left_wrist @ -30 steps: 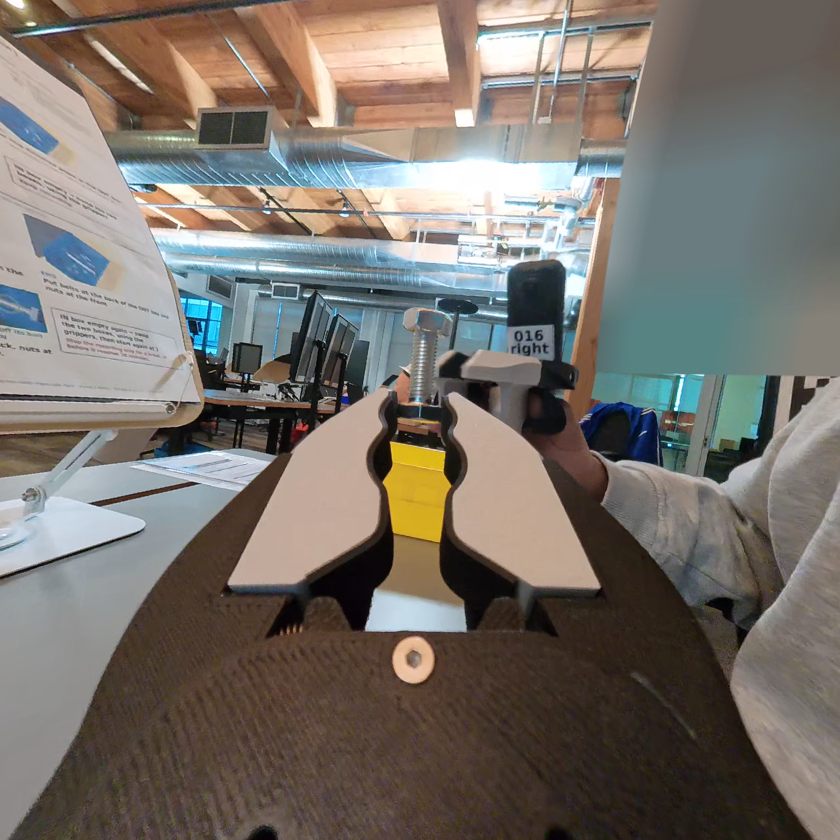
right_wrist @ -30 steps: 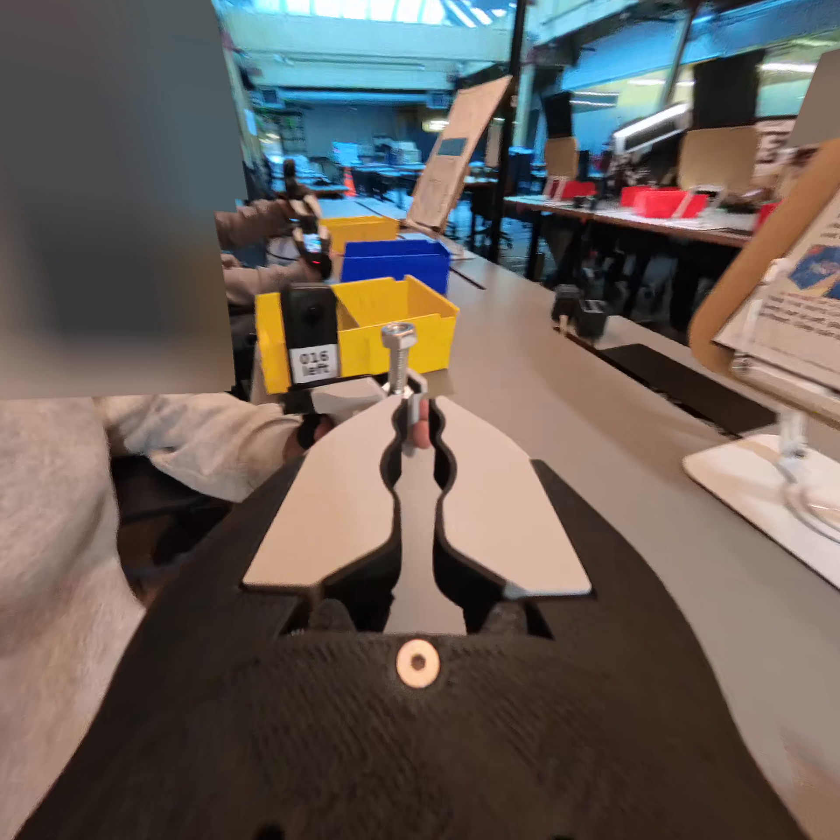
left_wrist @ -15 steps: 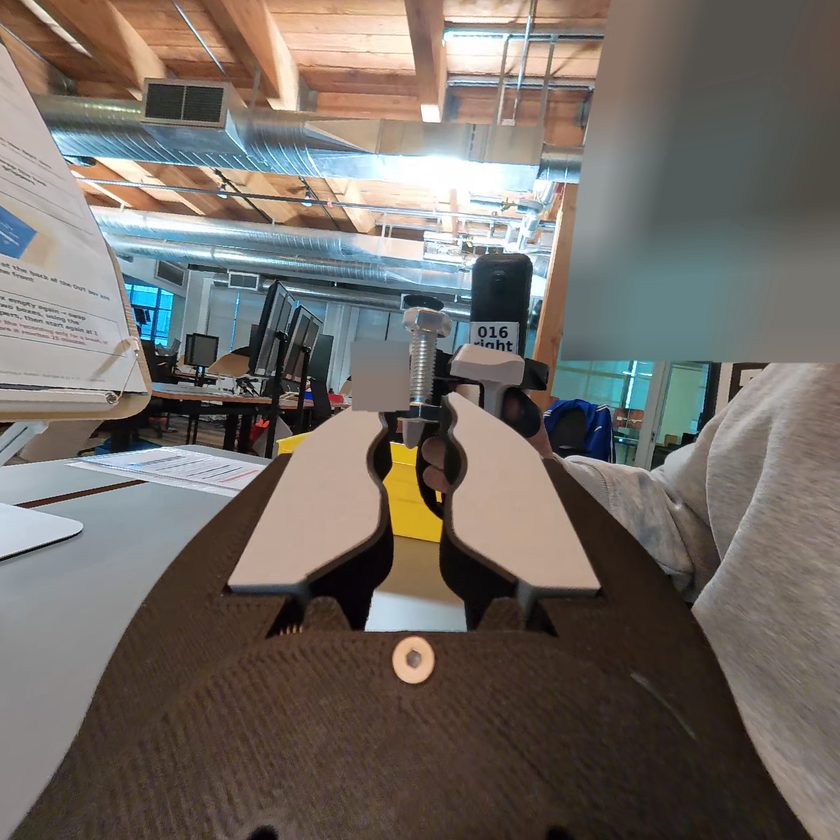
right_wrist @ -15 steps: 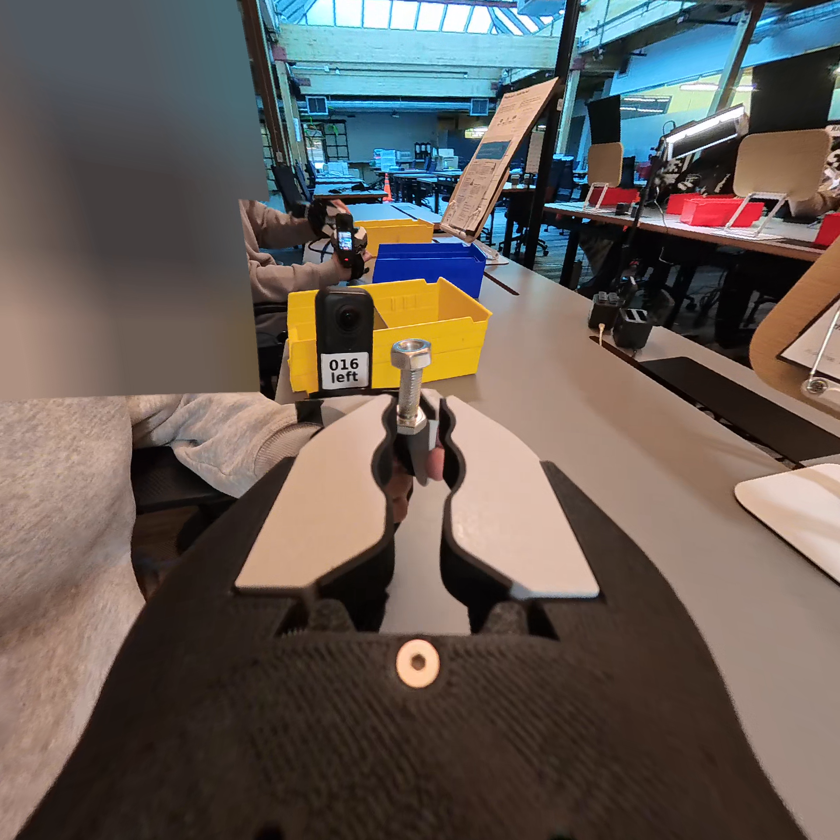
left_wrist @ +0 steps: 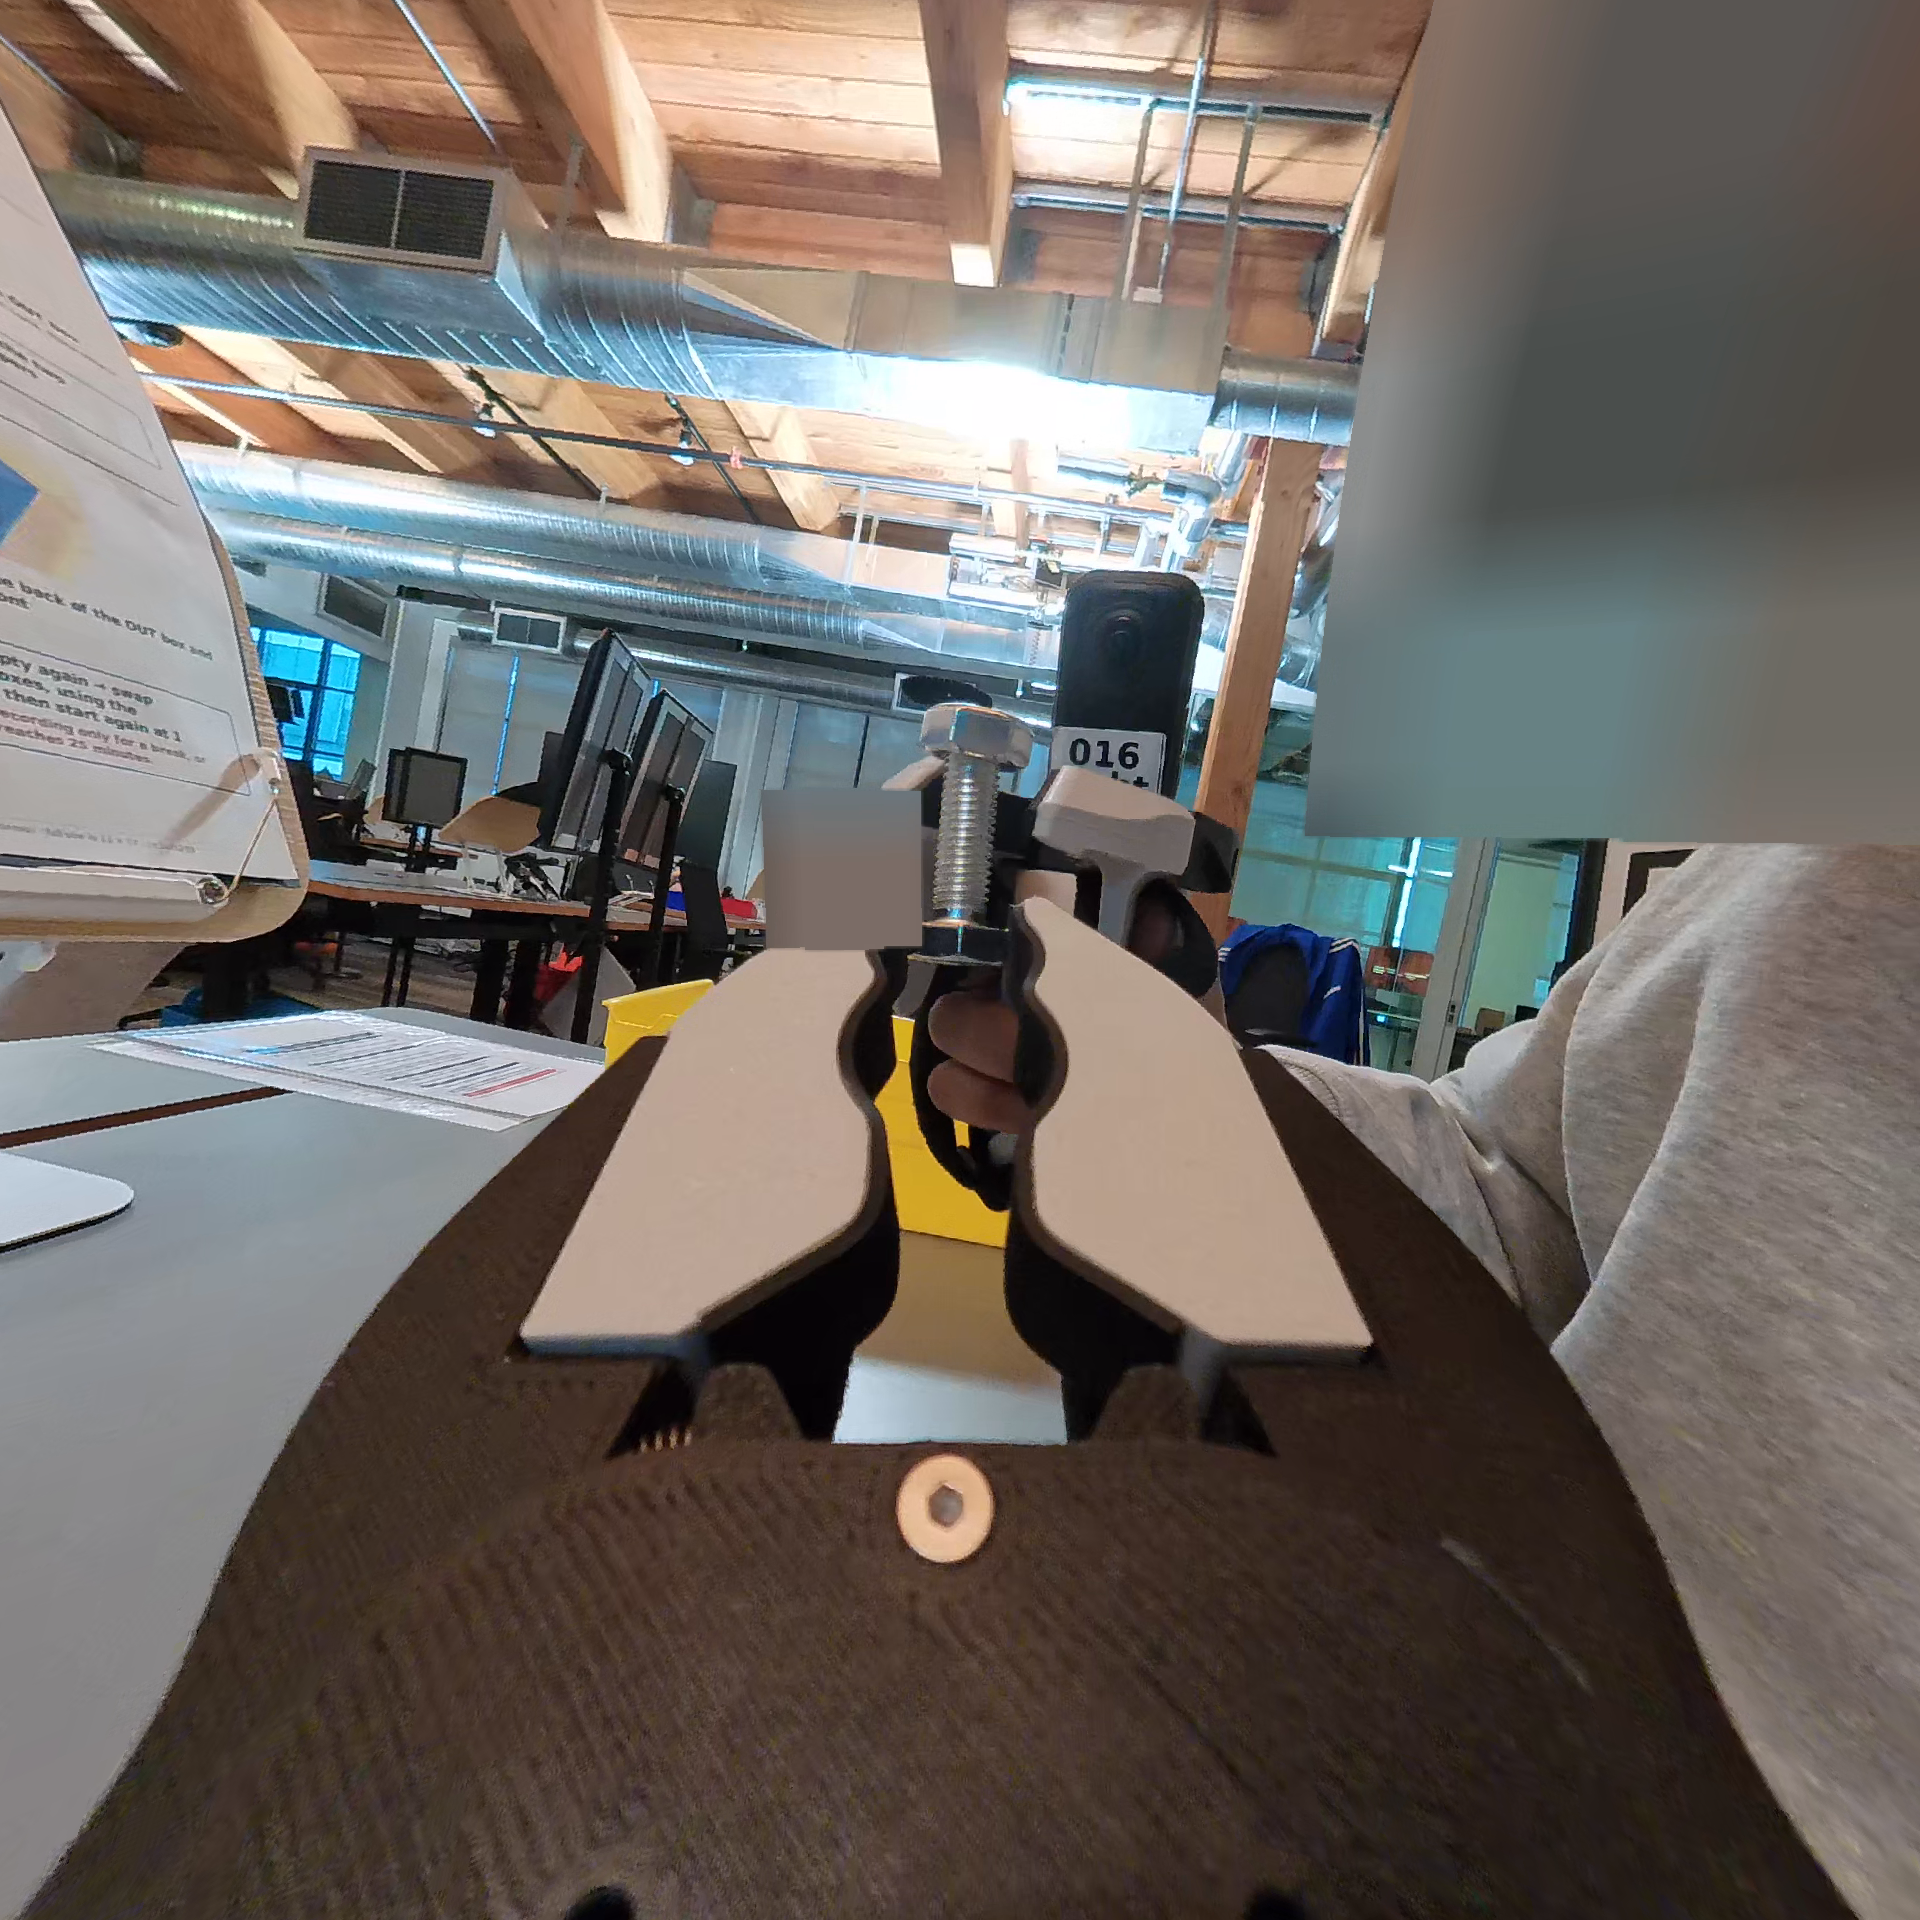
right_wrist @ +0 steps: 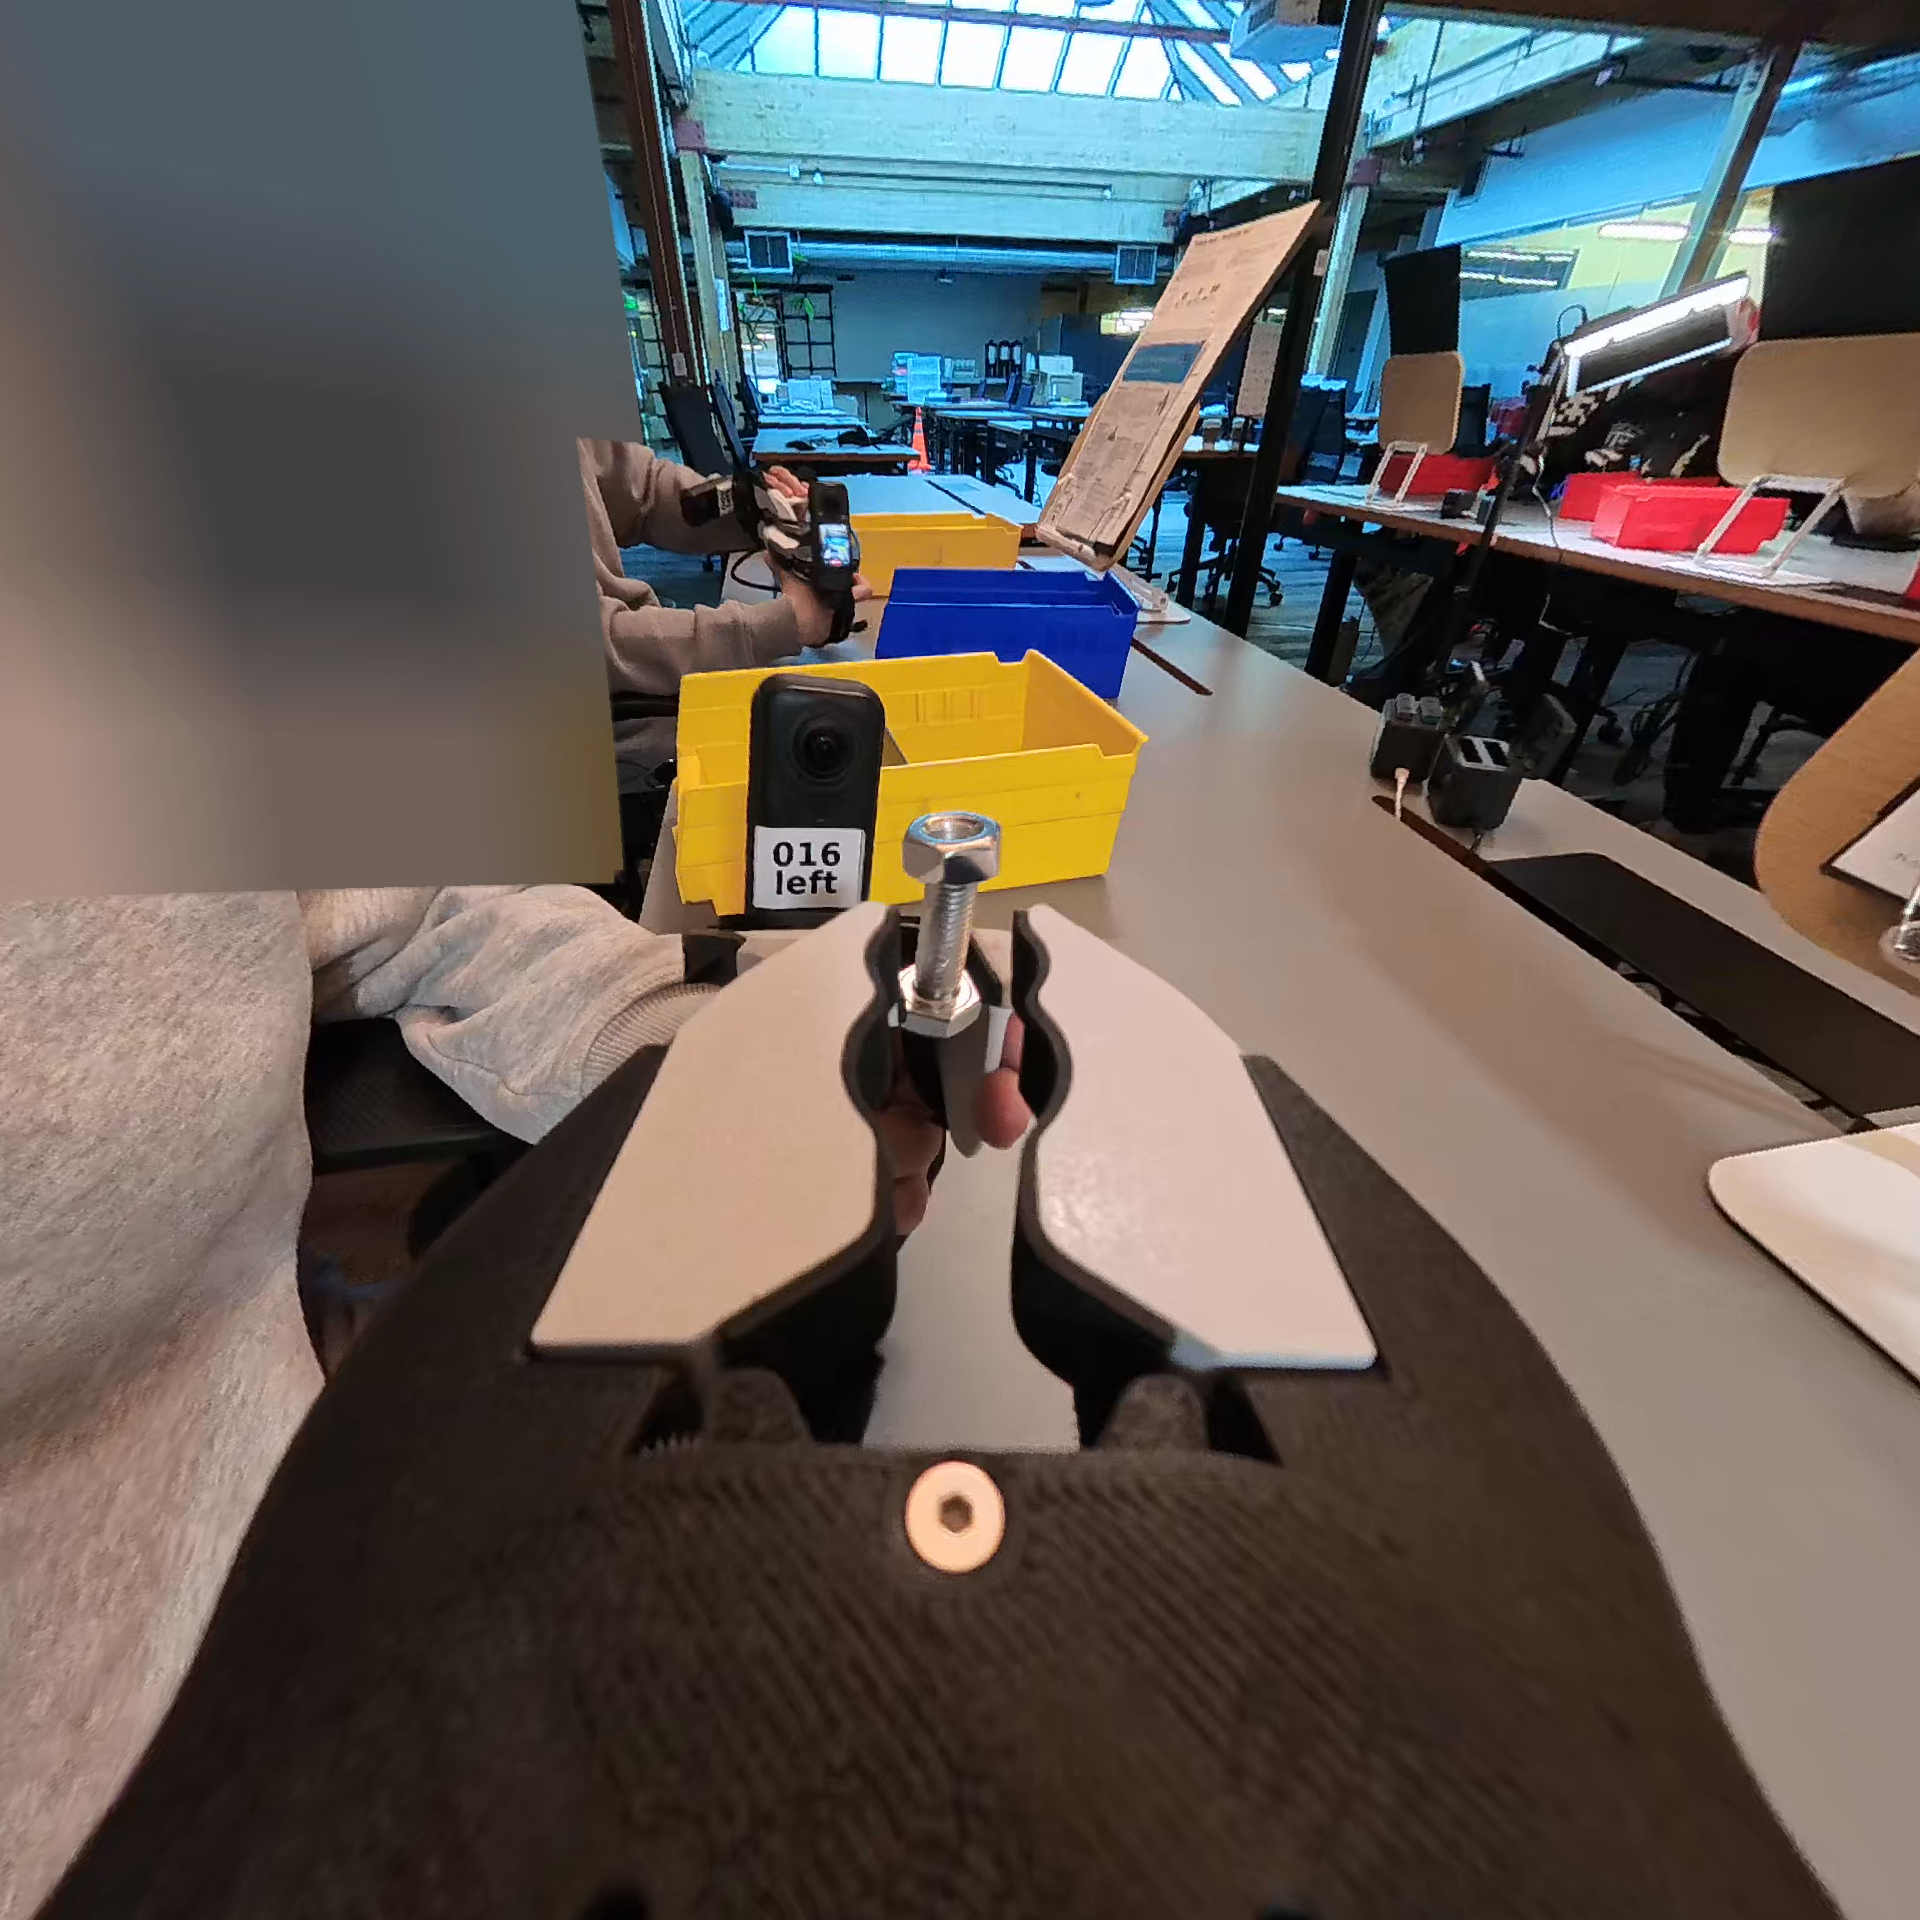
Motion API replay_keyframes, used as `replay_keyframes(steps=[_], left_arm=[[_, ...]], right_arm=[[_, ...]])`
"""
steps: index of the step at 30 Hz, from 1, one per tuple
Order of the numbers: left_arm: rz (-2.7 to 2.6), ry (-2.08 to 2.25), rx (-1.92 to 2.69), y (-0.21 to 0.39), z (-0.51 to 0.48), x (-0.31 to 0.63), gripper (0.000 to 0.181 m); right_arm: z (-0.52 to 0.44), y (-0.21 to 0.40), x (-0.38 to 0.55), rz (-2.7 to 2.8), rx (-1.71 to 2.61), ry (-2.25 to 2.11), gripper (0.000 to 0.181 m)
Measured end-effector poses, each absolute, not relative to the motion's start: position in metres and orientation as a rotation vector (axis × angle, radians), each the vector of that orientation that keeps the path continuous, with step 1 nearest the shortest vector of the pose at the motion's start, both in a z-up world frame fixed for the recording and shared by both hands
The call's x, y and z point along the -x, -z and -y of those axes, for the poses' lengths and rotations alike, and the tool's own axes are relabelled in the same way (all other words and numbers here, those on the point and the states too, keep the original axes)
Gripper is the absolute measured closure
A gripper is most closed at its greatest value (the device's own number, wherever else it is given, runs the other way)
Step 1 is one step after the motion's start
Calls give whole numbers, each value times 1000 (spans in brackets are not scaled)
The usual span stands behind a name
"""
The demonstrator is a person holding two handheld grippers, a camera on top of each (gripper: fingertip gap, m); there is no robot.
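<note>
Left wrist view: left hand-held gripper [left_wrist: 951, 951] narrow, tips at nut [left_wrist: 961, 938] on upright hex bolt [left_wrist: 971, 821]; actual contact unclear. Yellow bin [left_wrist: 940, 1174] mostly hidden.

Right wrist view: right hand-held gripper [right_wrist: 951, 935] narrow around bolt [right_wrist: 948, 914]; grip unclear. Grey surface [right_wrist: 1299, 997] beneath.

Yellow bin [left_wrist: 940, 1174]: mostly hidden behind the hand-held gripper's fingers.
Instruction sheet [left_wrist: 94, 623]: cut off at left edge.
Bolt [right_wrist: 943, 935] tip: hidden.
</note>
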State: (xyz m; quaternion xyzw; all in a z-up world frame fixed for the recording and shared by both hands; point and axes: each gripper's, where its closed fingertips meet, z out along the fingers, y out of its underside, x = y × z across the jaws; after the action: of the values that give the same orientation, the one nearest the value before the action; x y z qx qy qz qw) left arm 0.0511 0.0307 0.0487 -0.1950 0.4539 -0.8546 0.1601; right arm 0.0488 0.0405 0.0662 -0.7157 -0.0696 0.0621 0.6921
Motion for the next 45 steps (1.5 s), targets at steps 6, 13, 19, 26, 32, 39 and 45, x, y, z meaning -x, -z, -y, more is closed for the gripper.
replay_keyframes(steps=[6, 13, 19, 26, 32, 39, 45], left_arm=[[-1301, 2445, 557, -48, -30, -51, 163], [-1329, 2412, 568, -45, -27, -53, 163], [-1396, 2321, 530, -39, -19, -52, 163], [-1449, 2242, 510, -33, -14, -54, 162], [-1471, 2213, 506, -29, -12, -55, 162], [-1507, 2204, 515, -21, -9, -58, 162], [-1523, 2182, 508, -18, -8, -59, 162]], right_arm=[[-42, -64, -45, 183, 1619, -111, 155], [-33, -78, -54, 181, 1673, -19, 146], [-33, -65, -52, 206, 1843, 80, 142], [-22, -57, -51, 207, 2027, 147, 143], [-9, -60, -52, 252, 2139, 238, 150], [-7, -52, -50, 394, 2387, 171, 148], [-10, -44, -54, 458, 2487, 254, 147]])
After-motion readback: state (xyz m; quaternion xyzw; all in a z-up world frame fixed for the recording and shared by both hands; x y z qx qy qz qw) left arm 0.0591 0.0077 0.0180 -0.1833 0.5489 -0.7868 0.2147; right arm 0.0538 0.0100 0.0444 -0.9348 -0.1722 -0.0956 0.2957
